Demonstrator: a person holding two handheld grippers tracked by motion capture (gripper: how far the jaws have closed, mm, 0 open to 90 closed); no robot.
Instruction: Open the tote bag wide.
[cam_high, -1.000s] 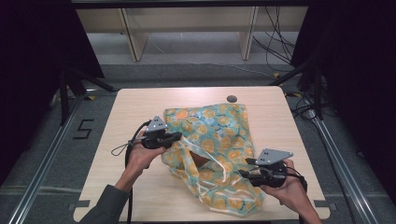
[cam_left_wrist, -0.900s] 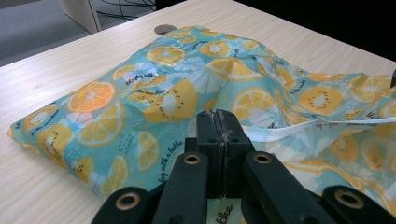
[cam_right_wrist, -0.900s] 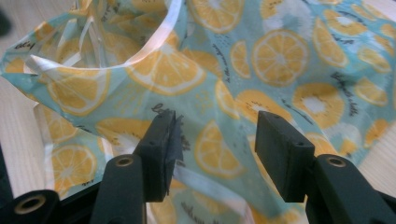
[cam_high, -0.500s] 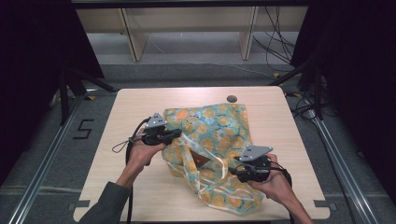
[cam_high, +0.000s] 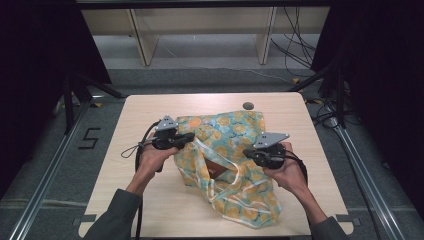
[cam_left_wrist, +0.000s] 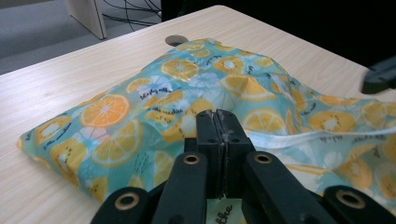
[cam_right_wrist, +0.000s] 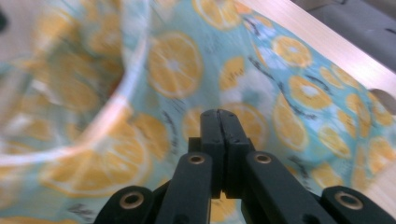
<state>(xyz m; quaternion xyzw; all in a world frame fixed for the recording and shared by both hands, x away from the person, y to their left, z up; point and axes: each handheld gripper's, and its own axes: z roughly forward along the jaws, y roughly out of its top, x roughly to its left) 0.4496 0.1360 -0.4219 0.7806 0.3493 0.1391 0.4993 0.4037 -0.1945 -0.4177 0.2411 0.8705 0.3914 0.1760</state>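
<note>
Two pinches hold the bag (cam_high: 227, 165): left hand-held gripper (cam_high: 189, 137) and right hand-held gripper (cam_high: 248, 153), just closed, clamp thin cloth. Pulling apart could slip an edge free.

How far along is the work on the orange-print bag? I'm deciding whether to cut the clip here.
Done: both grippers are shut on the bag, left gripper at its left edge, right gripper by the white-trimmed opening. In hand: the right jaws have just closed. Left: the bag is still rumpled, unfolded.
</note>
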